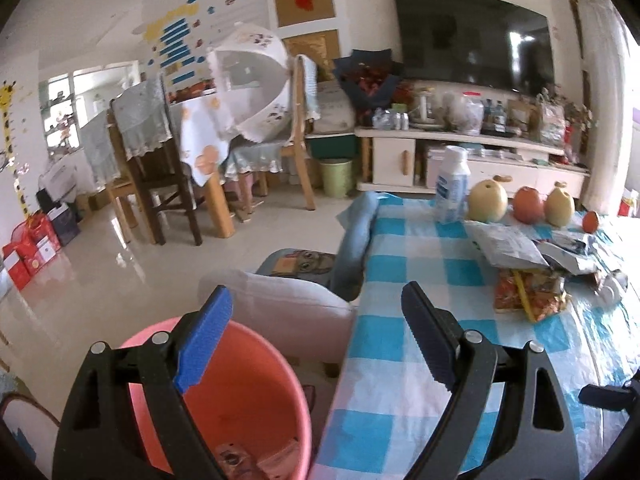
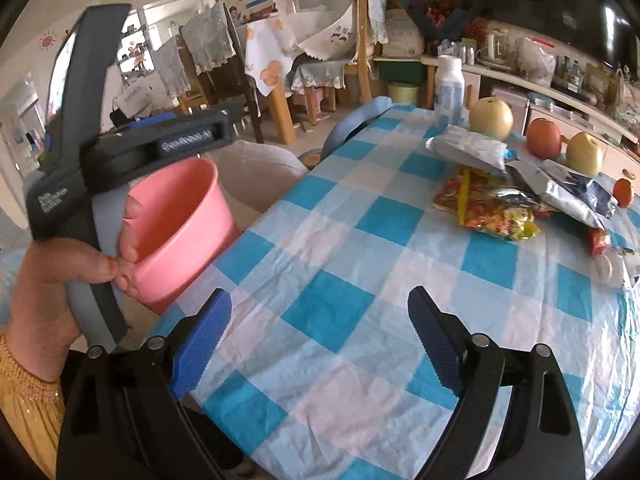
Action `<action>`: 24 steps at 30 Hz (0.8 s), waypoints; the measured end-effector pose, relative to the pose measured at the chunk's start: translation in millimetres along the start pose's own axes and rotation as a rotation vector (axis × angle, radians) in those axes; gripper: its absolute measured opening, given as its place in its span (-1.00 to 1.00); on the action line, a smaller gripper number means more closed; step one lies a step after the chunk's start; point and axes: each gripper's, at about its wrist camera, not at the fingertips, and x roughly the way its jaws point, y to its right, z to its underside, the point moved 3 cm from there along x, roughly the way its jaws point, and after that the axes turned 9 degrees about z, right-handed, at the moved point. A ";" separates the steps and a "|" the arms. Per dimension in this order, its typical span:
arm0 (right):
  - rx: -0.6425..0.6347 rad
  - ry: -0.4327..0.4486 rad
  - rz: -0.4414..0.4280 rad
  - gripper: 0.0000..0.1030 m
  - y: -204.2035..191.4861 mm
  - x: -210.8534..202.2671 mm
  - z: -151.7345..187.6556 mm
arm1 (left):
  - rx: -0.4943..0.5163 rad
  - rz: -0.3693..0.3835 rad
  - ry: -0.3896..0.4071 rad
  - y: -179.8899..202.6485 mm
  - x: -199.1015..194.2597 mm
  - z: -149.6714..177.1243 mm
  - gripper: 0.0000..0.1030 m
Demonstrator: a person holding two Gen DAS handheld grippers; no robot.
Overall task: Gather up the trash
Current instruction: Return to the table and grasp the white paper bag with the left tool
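A pink bin (image 1: pixel 240 396) stands on the floor beside the table's left edge, with some scraps at its bottom; it also shows in the right wrist view (image 2: pixel 180 216). My left gripper (image 1: pixel 316 340) is open and empty, over the bin's rim and the table edge. My right gripper (image 2: pixel 320 340) is open and empty above the blue checked tablecloth (image 2: pixel 340 264). A pile of wrappers lies on the far right of the table: a silver bag (image 2: pixel 468 148), an orange snack packet (image 2: pixel 488 208), more foil bags (image 2: pixel 572 192). It also shows in the left wrist view (image 1: pixel 528 264).
A white bottle (image 2: pixel 448 92), two yellow pears (image 2: pixel 490 118), an apple (image 2: pixel 542 138) and a small orange (image 2: pixel 622 192) stand at the table's far edge. A white cushioned seat (image 1: pixel 288 304) stands beside the bin. Chairs, a dining table and a TV cabinet are beyond.
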 end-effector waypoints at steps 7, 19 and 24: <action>0.024 0.032 0.012 0.78 22.4 -12.5 5.0 | 0.059 0.054 -0.029 34.0 10.0 2.6 0.69; 0.108 0.062 0.061 0.78 89.8 -27.4 8.3 | 0.027 0.152 -0.077 78.0 27.3 2.1 0.69; 0.193 0.066 0.103 0.78 137.0 -29.3 7.7 | 0.056 0.206 -0.082 109.5 31.9 -1.5 0.69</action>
